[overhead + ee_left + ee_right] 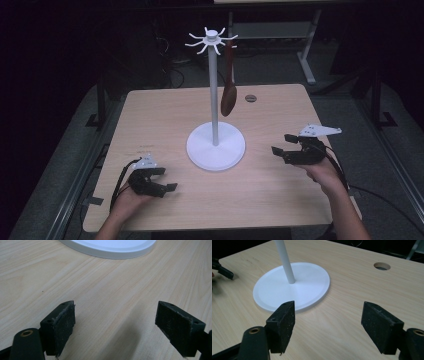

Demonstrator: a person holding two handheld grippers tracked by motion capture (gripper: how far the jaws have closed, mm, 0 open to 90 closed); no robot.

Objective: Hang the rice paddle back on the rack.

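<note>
1. High view: a white stand (215, 145) sits in the middle of the light wood table (165, 112). It has a round flat base, a thin pole and little hooks at the top.
2. A brown wooden spoon (229, 90) hangs from one hook on the right side of the pole. Its bowl points down and hangs above the table, not touching it.
3. The left gripper (165, 178) is held low near the front left of the table, a bit away from the stand's base. Its jaws are wide apart with nothing between them.
4. The left gripper view shows bare wood between the two black jaws, and the edge of the white base farther off.
5. The right gripper (282, 143) is held to the right of the base, pointing toward it. Its jaws are wide apart and hold nothing.
6. The right gripper view shows the base and the pole just past the jaws, and a round hole (382, 266) in the table farther back.
</note>
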